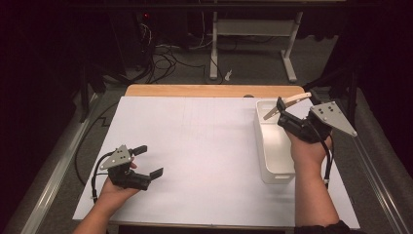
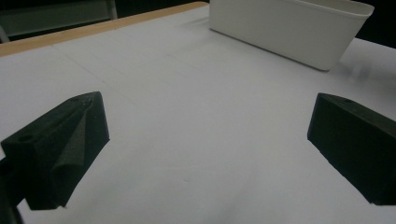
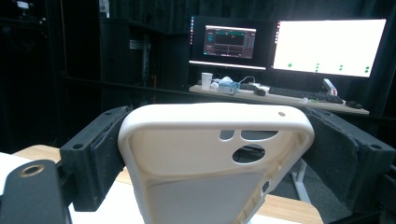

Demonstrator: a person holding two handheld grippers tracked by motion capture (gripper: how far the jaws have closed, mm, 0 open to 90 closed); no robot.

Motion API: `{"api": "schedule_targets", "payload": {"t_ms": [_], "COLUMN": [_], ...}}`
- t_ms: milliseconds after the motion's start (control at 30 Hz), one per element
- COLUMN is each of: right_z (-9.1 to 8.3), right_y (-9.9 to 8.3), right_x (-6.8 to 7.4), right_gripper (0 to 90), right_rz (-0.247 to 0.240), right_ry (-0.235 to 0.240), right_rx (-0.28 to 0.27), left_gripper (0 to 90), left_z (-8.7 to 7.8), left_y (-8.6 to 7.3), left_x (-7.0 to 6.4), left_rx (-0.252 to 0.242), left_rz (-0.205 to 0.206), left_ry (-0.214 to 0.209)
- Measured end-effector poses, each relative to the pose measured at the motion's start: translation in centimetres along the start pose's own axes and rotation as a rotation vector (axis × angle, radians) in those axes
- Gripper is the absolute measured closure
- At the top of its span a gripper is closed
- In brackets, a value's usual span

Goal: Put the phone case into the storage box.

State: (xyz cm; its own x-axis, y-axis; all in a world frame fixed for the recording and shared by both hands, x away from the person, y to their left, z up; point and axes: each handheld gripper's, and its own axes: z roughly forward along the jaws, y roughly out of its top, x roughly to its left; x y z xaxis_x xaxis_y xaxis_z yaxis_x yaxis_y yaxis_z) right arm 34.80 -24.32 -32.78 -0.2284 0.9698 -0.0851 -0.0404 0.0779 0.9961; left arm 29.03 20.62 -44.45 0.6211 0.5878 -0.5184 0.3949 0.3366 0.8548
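Note:
A cream phone case (image 3: 205,186) with camera cut-outs is clamped by its two sides between the jaws of my right gripper (image 3: 215,158). In the high view the phone case (image 1: 288,104) is held tilted above the far end of a white rectangular bin (image 1: 263,146), with the right gripper (image 1: 281,111) shut on it. My left gripper (image 1: 148,161) rests low at the near left of the white table sheet (image 1: 204,146), with its jaws wide apart and nothing between them. The left gripper (image 2: 205,149) looks across bare white sheet toward the bin (image 2: 289,32).
A strip of wooden table edge (image 1: 214,90) runs along the far side. Beyond it are a desk frame and loose cables on the floor (image 1: 165,58). The right gripper view looks out at a far desk with two lit monitors (image 3: 327,44).

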Motion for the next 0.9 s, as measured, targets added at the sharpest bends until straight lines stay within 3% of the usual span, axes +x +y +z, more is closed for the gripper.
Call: {"api": "schedule_targets", "payload": {"t_ms": [900], "right_z": [4.2], "right_y": [-1.0], "right_x": [-0.3], "right_gripper": [12.9], "right_rz": [0.019], "right_ry": [-0.063], "right_rx": [0.064], "left_gripper": [0.0], "left_z": [-0.1], "left_y": [-0.1], "left_x": [-0.1], "left_rx": [0.005], "left_rz": [-0.002], "left_ry": [-0.009]}}
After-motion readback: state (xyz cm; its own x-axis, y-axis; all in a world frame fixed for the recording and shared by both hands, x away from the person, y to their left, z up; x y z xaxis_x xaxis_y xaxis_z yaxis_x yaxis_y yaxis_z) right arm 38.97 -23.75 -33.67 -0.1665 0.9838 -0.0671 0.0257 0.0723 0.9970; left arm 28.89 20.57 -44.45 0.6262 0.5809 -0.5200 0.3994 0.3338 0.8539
